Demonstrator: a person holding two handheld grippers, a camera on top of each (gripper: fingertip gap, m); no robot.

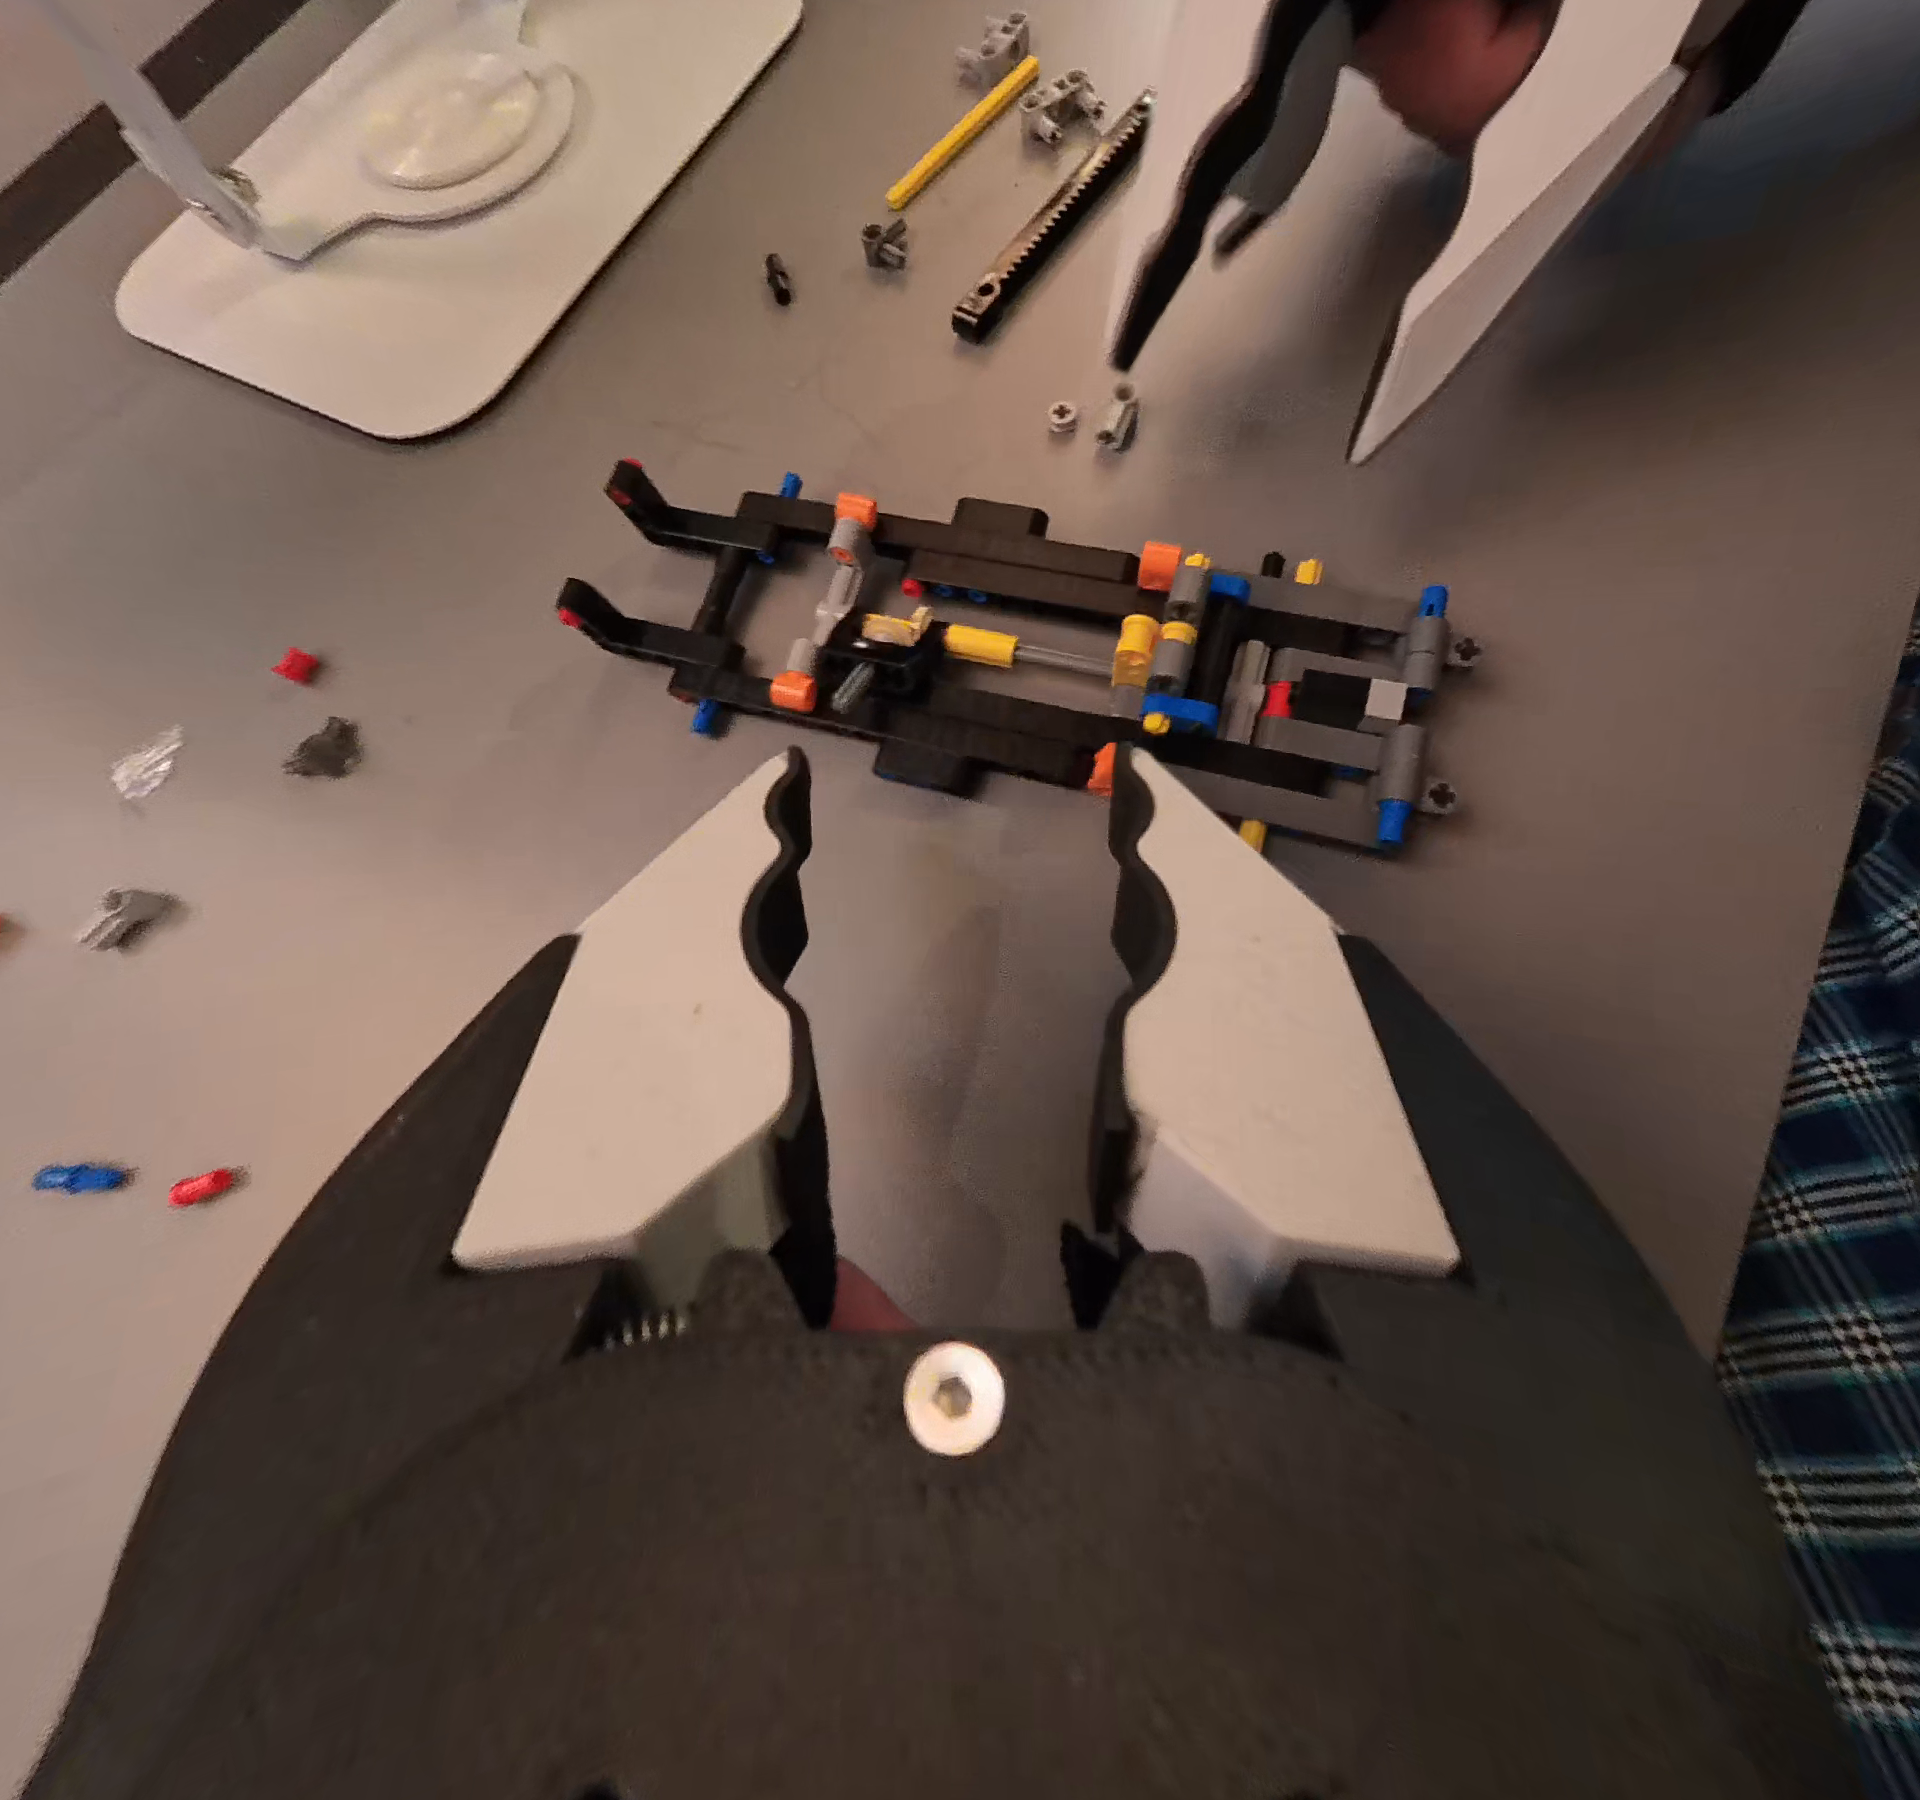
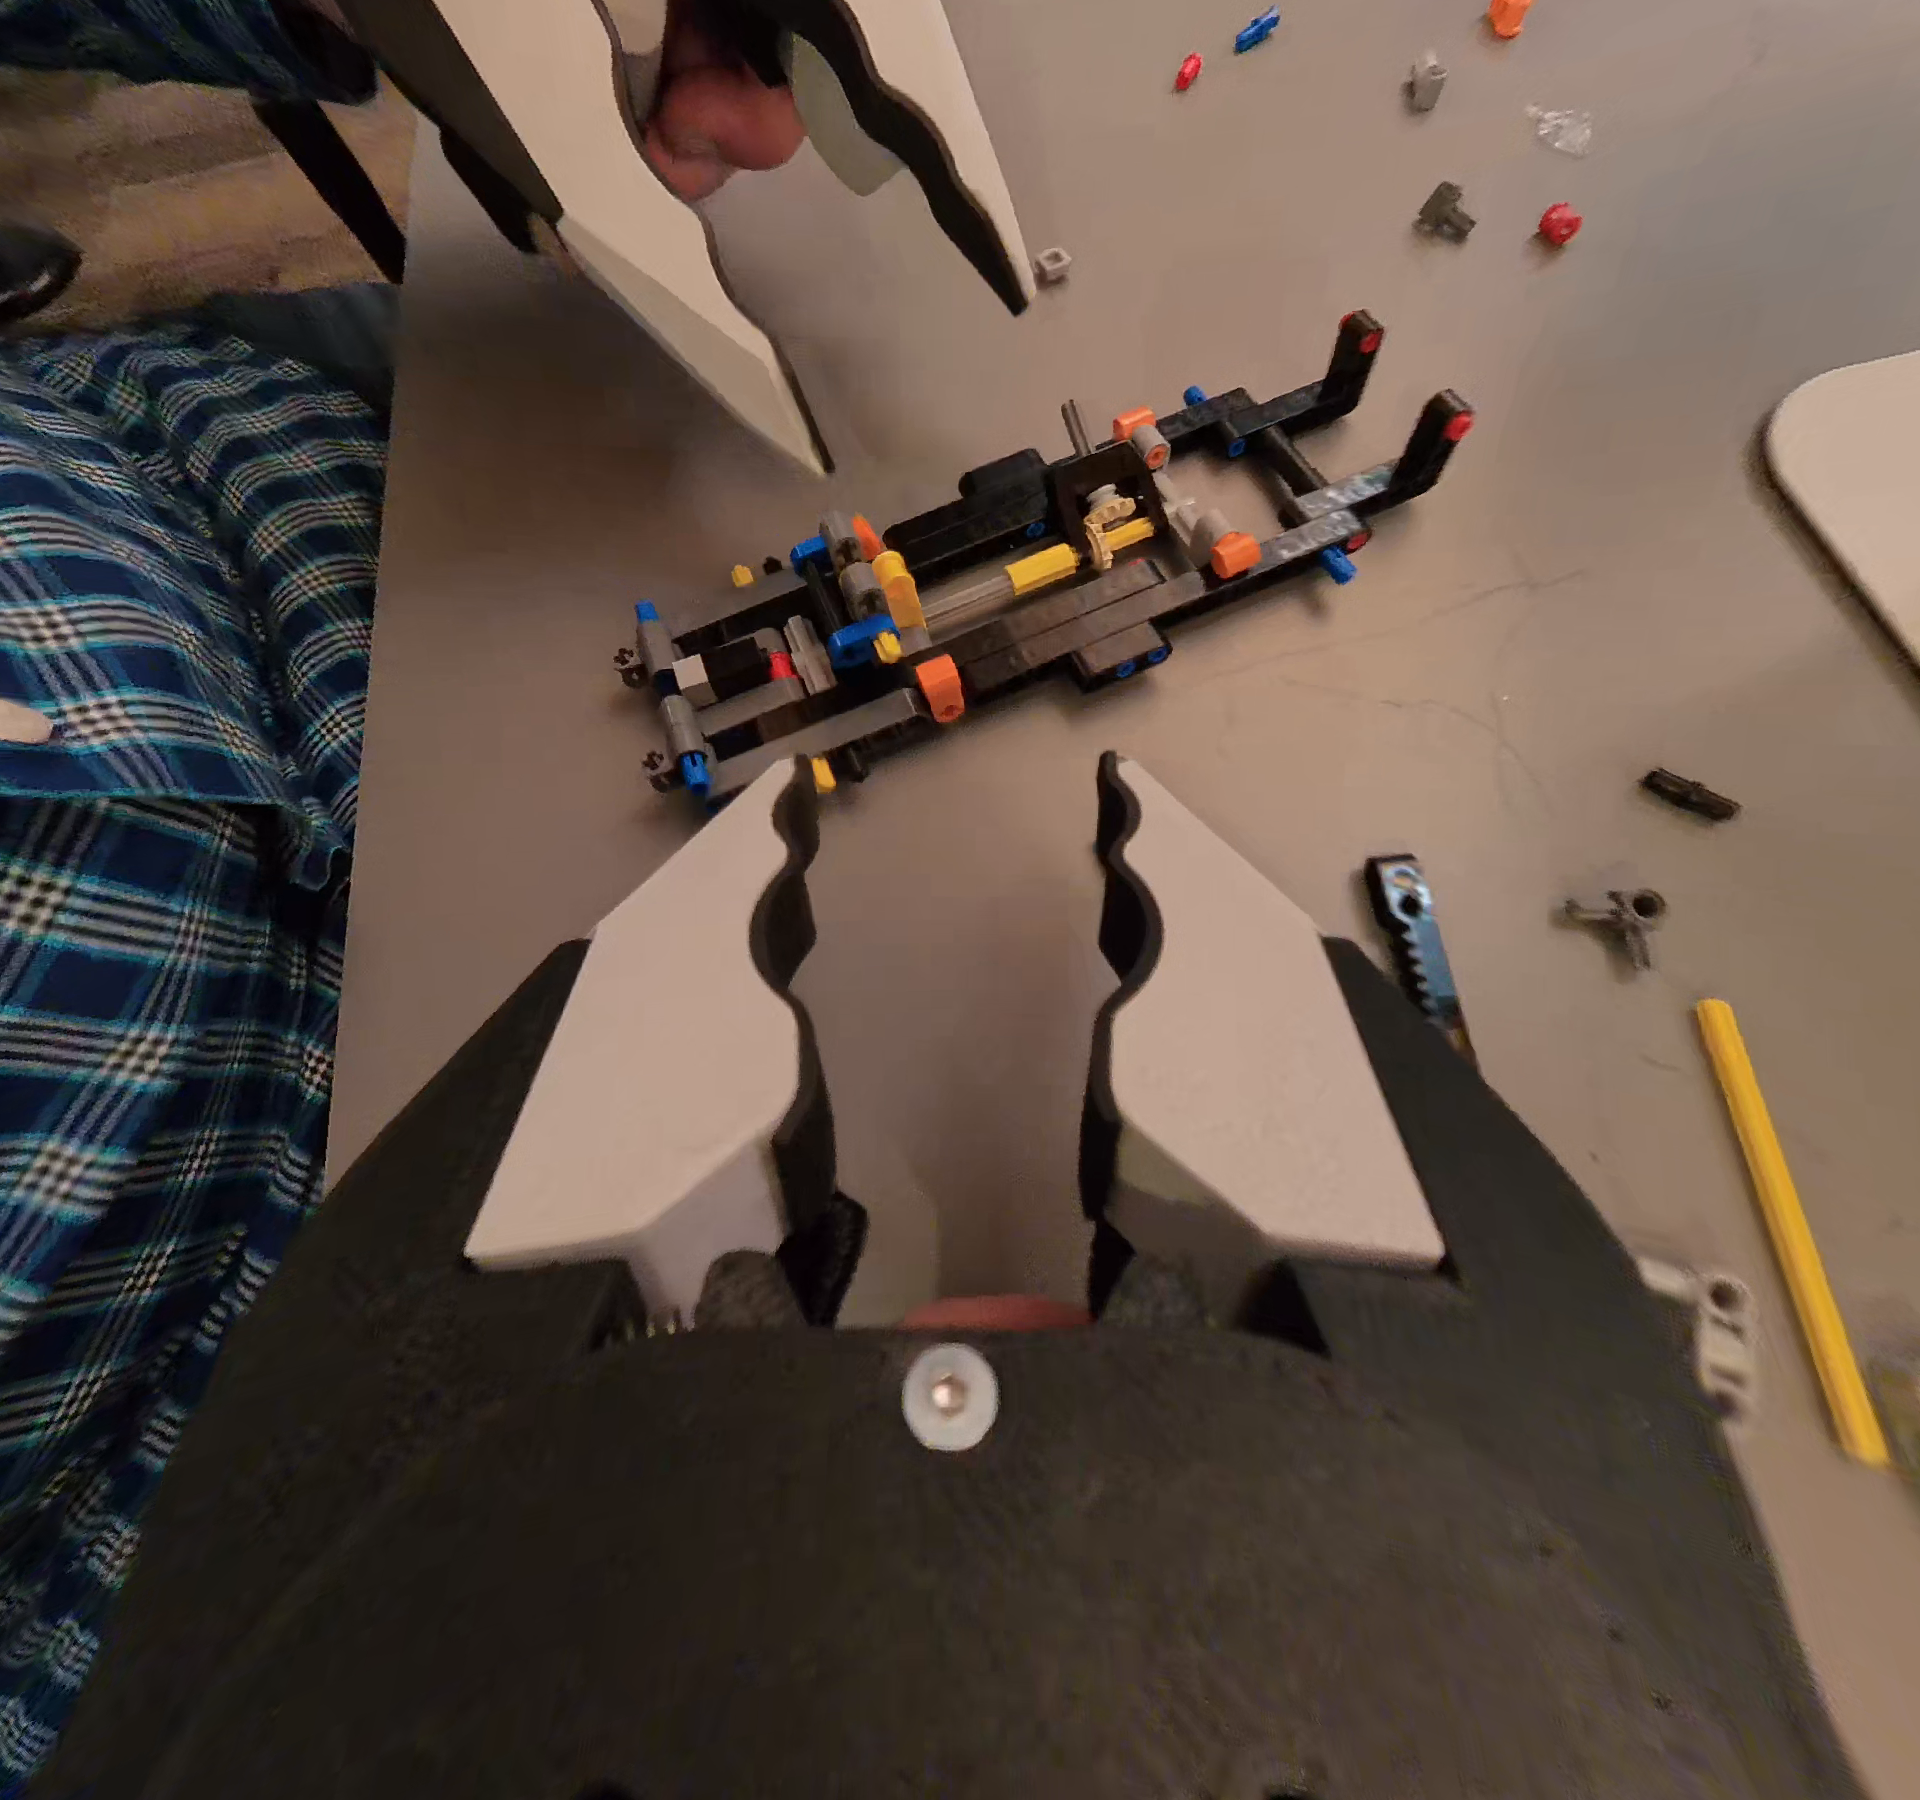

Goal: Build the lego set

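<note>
A partly built lego chassis (image 1: 1018,649) of black and grey beams with orange, blue and yellow pins lies flat on the grey table; it also shows in the right wrist view (image 2: 1039,566). My left gripper (image 1: 961,774) is open and empty, its tips just short of the chassis's near side. My right gripper (image 2: 951,774) is open and empty on the opposite side of the chassis. Each gripper shows in the other's view, the right (image 1: 1242,405) and the left (image 2: 920,384), both open above the table. Neither touches the chassis.
Loose parts lie around: a yellow axle (image 1: 961,131), a black gear rack (image 1: 1060,212), grey connectors (image 1: 1065,103), a grey bush (image 1: 1062,415), and red (image 1: 296,664) and blue (image 1: 78,1179) pins. A white stand base (image 1: 436,192) sits far left. A person's plaid cloth (image 2: 156,711) borders the table edge. The grippers' ends are close to 10 cm from one another.
</note>
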